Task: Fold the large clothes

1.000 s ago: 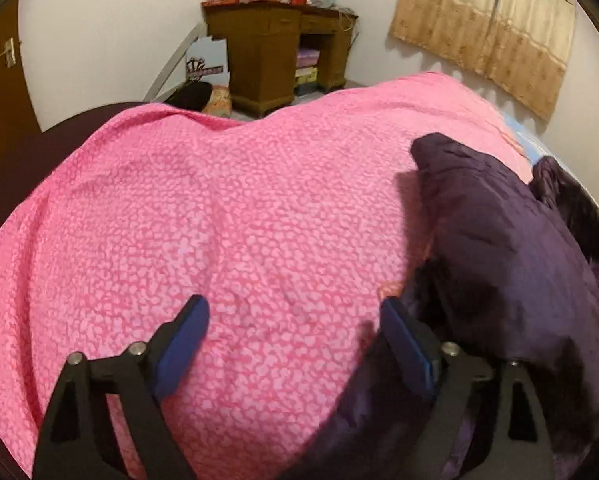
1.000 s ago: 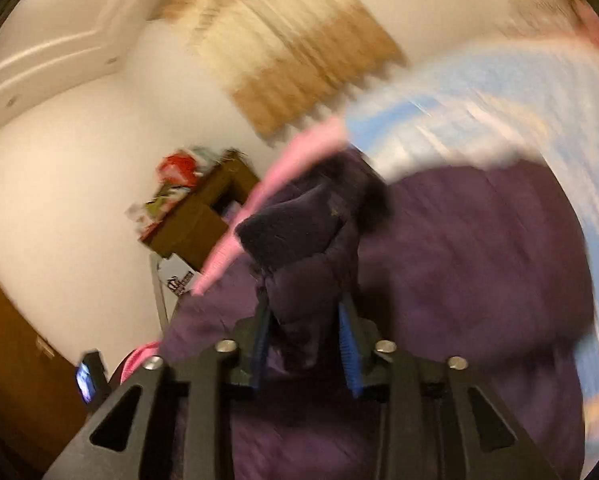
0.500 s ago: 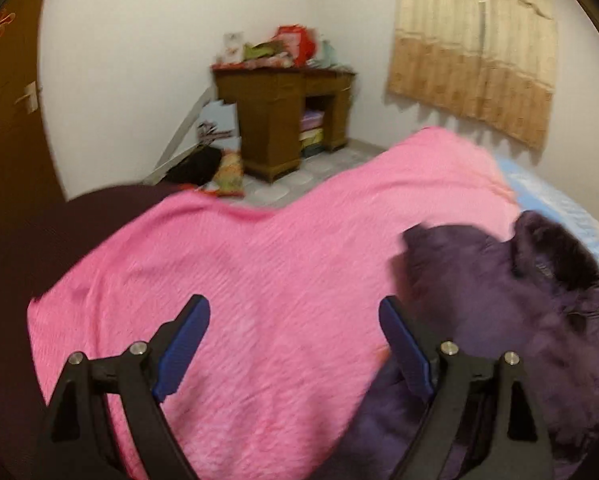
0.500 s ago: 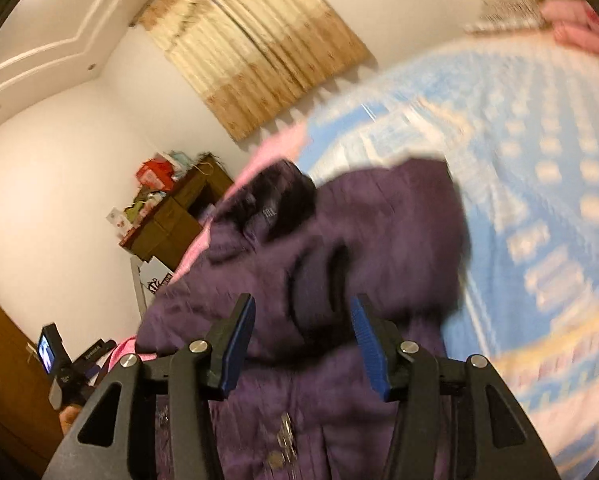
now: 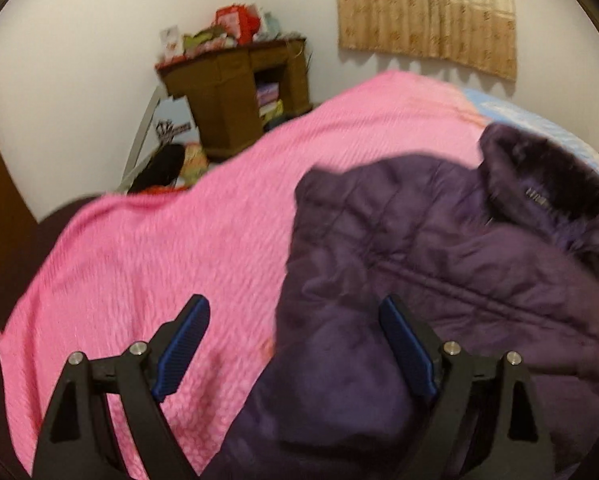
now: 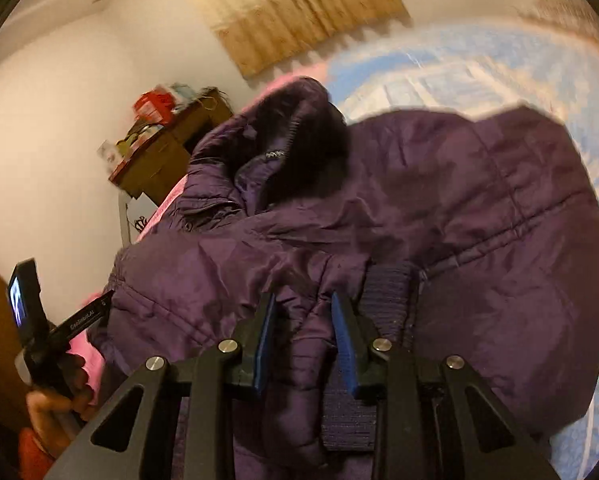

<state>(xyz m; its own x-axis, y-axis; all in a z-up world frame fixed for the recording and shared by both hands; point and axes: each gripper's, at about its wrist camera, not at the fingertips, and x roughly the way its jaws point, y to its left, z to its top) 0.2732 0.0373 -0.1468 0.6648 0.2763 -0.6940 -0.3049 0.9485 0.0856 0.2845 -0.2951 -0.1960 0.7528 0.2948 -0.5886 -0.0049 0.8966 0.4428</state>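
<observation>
Your left gripper (image 5: 293,322) stands wide open above the bed, with nothing between its blue pads (image 5: 185,340). Below it, the near edge of the dark purple quilted jacket with the fur collar (image 5: 459,264) meets the pink patterned blanket (image 5: 171,248). The left pad is over the blanket and the right pad is over the jacket.

Your right gripper (image 6: 303,314) has just been closing, and its jaws now stand narrow around a fold of the jacket (image 6: 439,200); the blue pads (image 6: 345,340) are against the fabric on both sides. Just to the right of this fold is a ribbed knit cuff (image 6: 387,292) of the jacket.

The jacket lies spread on the bed, partly on the pink blanket and partly on the light blue patterned bedspread (image 6: 479,76). Its collar points to the far side, toward the beige curtain (image 5: 427,12). In the corner of the room a brown wooden table (image 5: 235,92) carries a pile of colourful things. In the right wrist view, your left hand (image 6: 57,404) is at the lower left, around the handle of the other gripper
</observation>
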